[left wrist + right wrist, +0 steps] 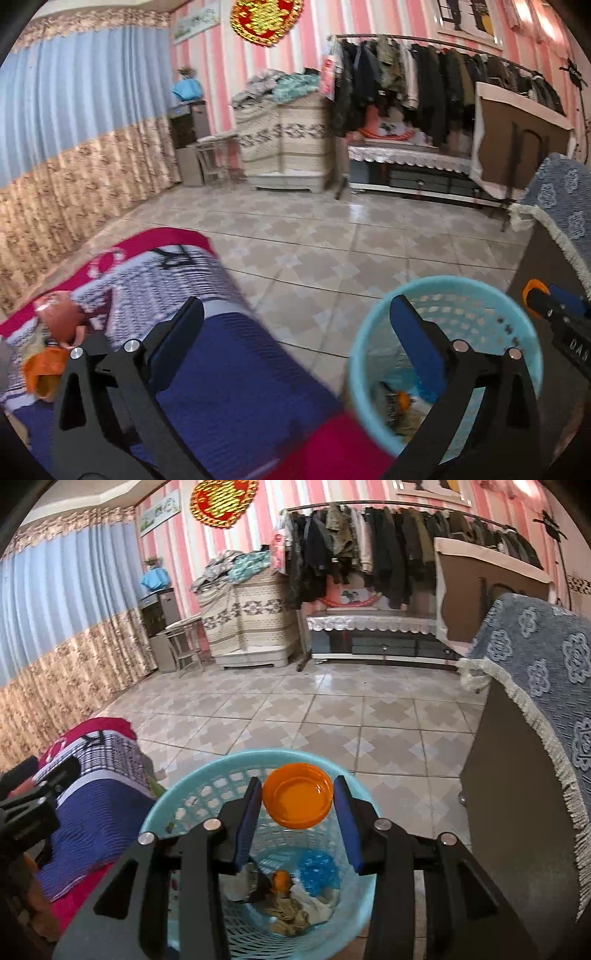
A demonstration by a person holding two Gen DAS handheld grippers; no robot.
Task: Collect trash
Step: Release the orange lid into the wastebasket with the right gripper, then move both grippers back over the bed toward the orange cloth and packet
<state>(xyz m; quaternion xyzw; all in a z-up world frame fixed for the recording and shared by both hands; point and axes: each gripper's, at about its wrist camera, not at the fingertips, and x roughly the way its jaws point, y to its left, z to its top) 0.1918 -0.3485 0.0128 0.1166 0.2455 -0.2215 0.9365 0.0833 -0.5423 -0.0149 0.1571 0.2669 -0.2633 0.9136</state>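
A light blue plastic basket (207, 794) stands on the tiled floor, with crumpled paper and a blue ball of trash in its bottom. My right gripper (297, 805) is shut on an orange plastic lid (297, 801) and holds it above the basket's mouth. My left gripper (295, 328) is open and empty, over the bed edge, with its right finger above the basket (369, 354). On the bed a pink cup (61, 319) and an orange wrapper (40, 376) lie at the left. The right gripper's body (557, 314) shows at the right of the left wrist view.
A bed with a red, white and blue blanket (229, 369) is left of the basket. A brown cabinet (517, 812) with a blue fringed cloth (546, 664) stands to the right. A clothes rack (388, 546), covered chest and low bench line the far wall.
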